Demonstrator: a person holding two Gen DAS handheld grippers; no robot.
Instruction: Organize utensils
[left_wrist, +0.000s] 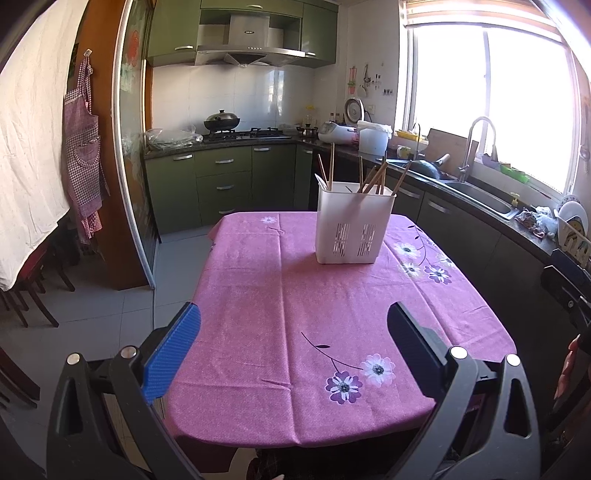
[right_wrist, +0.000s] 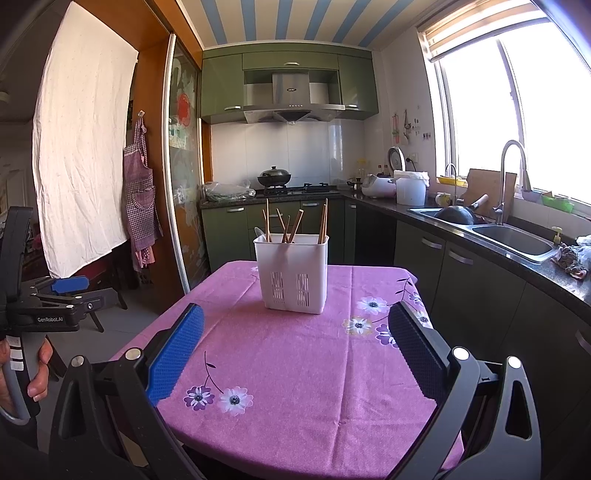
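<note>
A white plastic utensil holder (left_wrist: 352, 225) stands on the far part of a table with a pink flowered cloth (left_wrist: 295, 314). Several wooden chopsticks (left_wrist: 373, 179) and a white spoon (left_wrist: 320, 182) stick up out of it. The holder (right_wrist: 291, 273) and the chopsticks (right_wrist: 291, 225) also show in the right wrist view. My left gripper (left_wrist: 293, 325) is open and empty, above the near part of the table. My right gripper (right_wrist: 295, 325) is open and empty, short of the holder. The left gripper also shows at the left edge of the right wrist view (right_wrist: 70, 285).
Green cabinets and a dark counter run along the back and right, with a stove and wok (left_wrist: 221, 122), a rice cooker (left_wrist: 338, 133), and a sink with a tap (left_wrist: 476, 184). A checked apron (left_wrist: 83, 147) hangs by a sliding door at left. Chairs (left_wrist: 26, 295) stand at left.
</note>
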